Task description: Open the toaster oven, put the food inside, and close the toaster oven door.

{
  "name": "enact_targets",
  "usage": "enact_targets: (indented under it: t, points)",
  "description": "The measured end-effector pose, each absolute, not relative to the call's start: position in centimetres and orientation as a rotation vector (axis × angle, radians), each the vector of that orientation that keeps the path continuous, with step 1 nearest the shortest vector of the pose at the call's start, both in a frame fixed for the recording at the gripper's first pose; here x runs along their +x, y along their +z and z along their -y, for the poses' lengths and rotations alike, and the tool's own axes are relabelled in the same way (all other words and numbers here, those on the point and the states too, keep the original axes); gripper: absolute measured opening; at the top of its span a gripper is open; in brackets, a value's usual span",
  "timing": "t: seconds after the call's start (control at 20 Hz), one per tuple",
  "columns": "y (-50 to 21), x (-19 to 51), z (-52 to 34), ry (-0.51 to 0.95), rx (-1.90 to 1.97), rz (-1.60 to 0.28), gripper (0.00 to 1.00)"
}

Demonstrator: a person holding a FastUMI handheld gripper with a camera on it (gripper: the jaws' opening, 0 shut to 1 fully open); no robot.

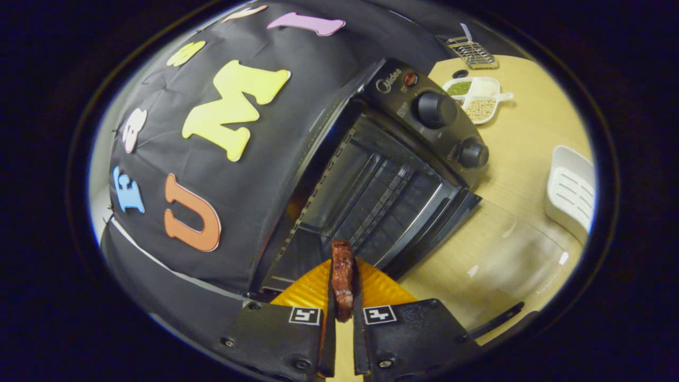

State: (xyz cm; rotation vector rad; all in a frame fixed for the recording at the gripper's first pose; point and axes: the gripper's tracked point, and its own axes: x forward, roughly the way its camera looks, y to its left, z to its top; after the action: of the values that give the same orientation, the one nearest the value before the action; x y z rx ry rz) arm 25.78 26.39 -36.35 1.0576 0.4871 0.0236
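Toaster oven, black metal with its glass door (pixel 509 254) dropped flat onto the pale wooden desk (pixel 525 138), stands open just beyond the gripper (pixel 344 313), whose fingers pinch one reddish-brown strip of cooked meat (pixel 342 278) upright between them. That food sits at the mouth of the dark oven cavity (pixel 371 201), not yet inside. Judging from here, the strip could catch on the wire rack or slip from the narrow pinch and land on the door, since only its lower end is held. Further right: two black control knobs (pixel 435 110) and one red indicator light (pixel 410 79) on the panel, one white divided dish of green and beige grains (pixel 477 98), one wire rack (pixel 472 53), one white slotted tray (pixel 570 191).
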Motion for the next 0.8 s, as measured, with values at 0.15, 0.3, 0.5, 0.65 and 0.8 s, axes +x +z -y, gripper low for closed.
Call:
enact_targets:
  t: [0.15, 0.3, 0.5, 0.65, 0.8]
  points:
    - [-36.7, 28.1, -26.8, -0.008, 1.063, -0.437, 0.16]
    - [-36.9, 30.1, -27.2, -0.029, 1.073, -0.413, 0.16]
    - [-38.5, 31.3, -26.9, -0.071, 0.989, -0.426, 0.17]
    - [-39.0, 31.9, -26.9, -0.060, 0.952, -0.432, 0.17]
    - [-39.1, 31.7, -26.8, -0.064, 0.861, -0.442, 0.22]
